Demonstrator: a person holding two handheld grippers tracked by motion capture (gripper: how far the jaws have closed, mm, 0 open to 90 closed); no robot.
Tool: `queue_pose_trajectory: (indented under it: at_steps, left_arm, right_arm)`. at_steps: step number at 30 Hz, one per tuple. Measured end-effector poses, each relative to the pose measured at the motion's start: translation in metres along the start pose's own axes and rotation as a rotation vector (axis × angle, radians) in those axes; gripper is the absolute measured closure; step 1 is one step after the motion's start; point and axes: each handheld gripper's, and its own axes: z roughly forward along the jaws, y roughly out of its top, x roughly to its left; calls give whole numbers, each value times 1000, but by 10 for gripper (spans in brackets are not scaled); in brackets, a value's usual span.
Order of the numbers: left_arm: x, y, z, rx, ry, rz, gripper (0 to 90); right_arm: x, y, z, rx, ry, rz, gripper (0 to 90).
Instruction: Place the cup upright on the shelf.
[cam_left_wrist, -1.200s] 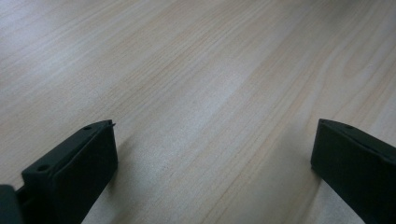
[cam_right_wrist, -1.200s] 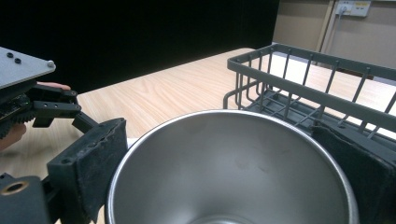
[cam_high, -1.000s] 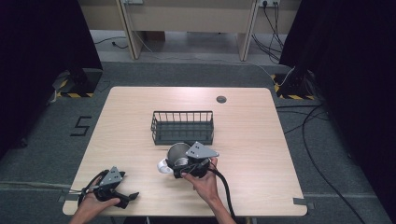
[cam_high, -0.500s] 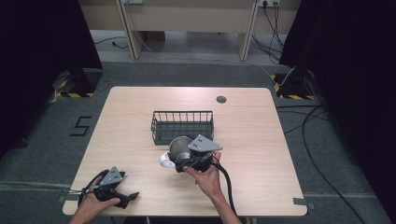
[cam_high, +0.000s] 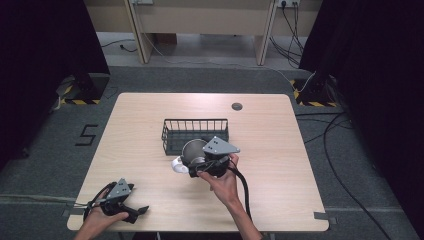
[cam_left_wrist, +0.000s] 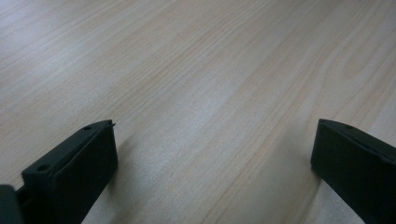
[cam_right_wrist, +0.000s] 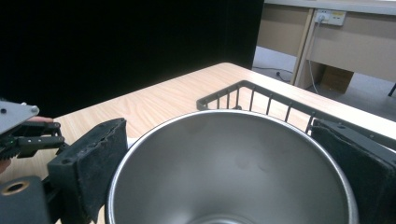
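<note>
Jaws of my R gripper (cam_right_wrist: 224, 154) clamp steel cup (cam_right_wrist: 229, 172), just in front of basket (cam_high: 195, 132). L gripper (cam_left_wrist: 215, 158) wide apart, holds nothing, low over table (cam_left_wrist: 187, 70).

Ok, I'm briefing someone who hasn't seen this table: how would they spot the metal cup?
Start at the black wire basket in the middle of the wooden table. Just in front of it, the right tool holds a metal cup between its jaws. It is the one shiny steel thing there, round and open-mouthed, beside a small white object.
</note>
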Motion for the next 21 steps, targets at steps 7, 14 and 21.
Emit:
queue_pose_trajectory:
  at_steps: [7,14,21]
  left_arm:
    - [0,0,0,0,-1,0,0]
    - [0,0,0,-3,-1,-2,0]
    - [0,0,0,-3,-1,-2,0]
  right_arm:
    - [-6,15,0,-3,-9,8,66]
    - [-13,33,-2,-6,-29,1,66]
    - [-17,44,-2,-4,-49,-2,66]
